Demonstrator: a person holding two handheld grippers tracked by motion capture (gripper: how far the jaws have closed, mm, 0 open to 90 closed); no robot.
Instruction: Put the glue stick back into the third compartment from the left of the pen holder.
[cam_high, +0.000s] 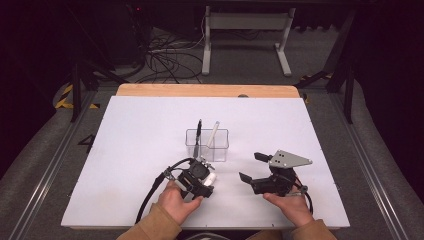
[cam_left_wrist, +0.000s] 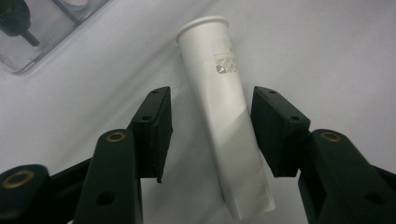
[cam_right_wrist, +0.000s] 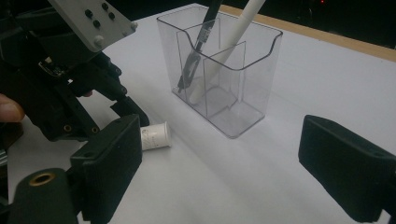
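Already black pen (cam_right_wrist: 200, 42) and white pen (cam_right_wrist: 233, 37) stand in clear organizer (cam_high: 207, 145). White tube (cam_left_wrist: 224, 121) lies on surface (cam_high: 125, 150) between left tongs (cam_left_wrist: 210, 128), pads apart, not gripping. Right tongs (cam_right_wrist: 219, 158) open, empty. Lifting and stowing remain.

— What is seen on the white table (cam_high: 125, 150)?
— A clear holder (cam_high: 207, 145) is placed at its middle; a black pen (cam_high: 198, 134) and a white pen (cam_high: 213, 133) are stood inside.
— And farther off?
— Cables (cam_high: 165, 62) are strewn on the floor.

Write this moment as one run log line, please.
left hand-held gripper: open around white tube | right hand-held gripper: open, empty | clear holder: two pens
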